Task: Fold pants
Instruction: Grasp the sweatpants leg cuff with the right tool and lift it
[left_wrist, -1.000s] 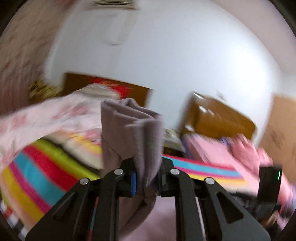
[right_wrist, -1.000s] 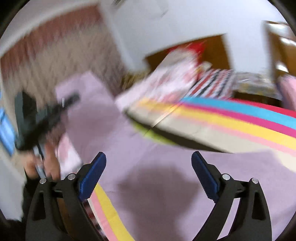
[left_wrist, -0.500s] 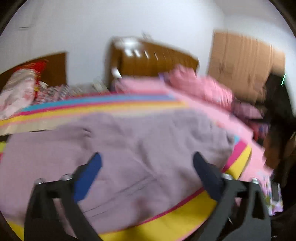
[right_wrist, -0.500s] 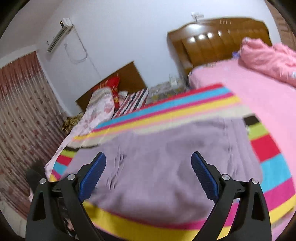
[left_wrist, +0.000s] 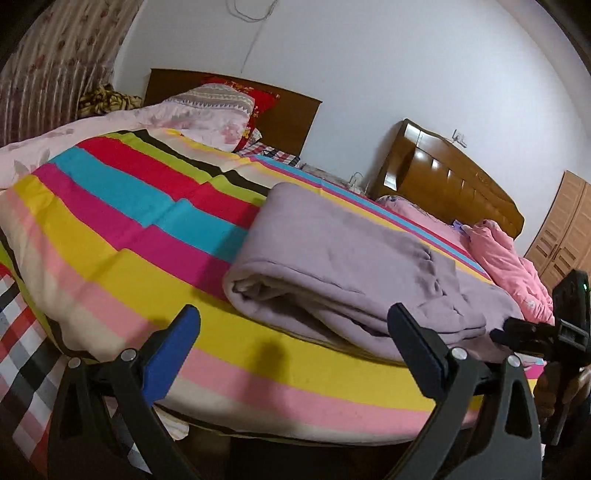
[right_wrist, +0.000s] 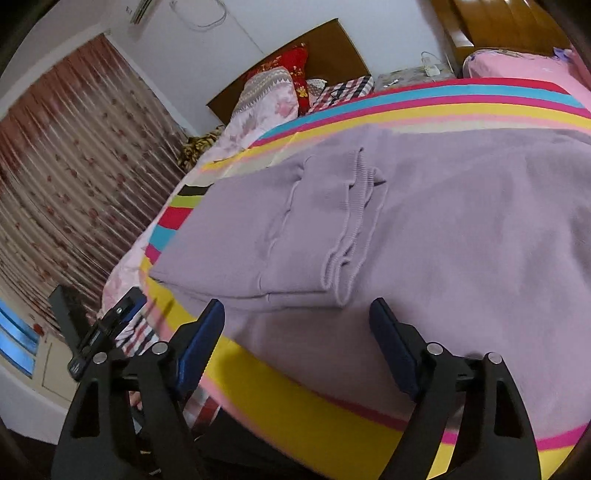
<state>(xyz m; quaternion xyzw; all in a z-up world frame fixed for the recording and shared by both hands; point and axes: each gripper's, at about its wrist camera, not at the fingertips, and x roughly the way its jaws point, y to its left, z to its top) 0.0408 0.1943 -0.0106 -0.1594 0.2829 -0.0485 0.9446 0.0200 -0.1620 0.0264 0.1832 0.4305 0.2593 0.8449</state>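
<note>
The pants (left_wrist: 354, 266) lie folded on the striped sheet (left_wrist: 122, 229), a thick lilac stack with the leg cuffs laid on top (ribbed hems showing in the right view). Left gripper (left_wrist: 291, 339) hangs spread wide at the bed's edge, nothing between its fingers. Right gripper (right_wrist: 295, 332) is just as wide and empty, hovering over the near edge of the pants (right_wrist: 406, 221). A pink quilt (left_wrist: 509, 258) sits beyond.
</note>
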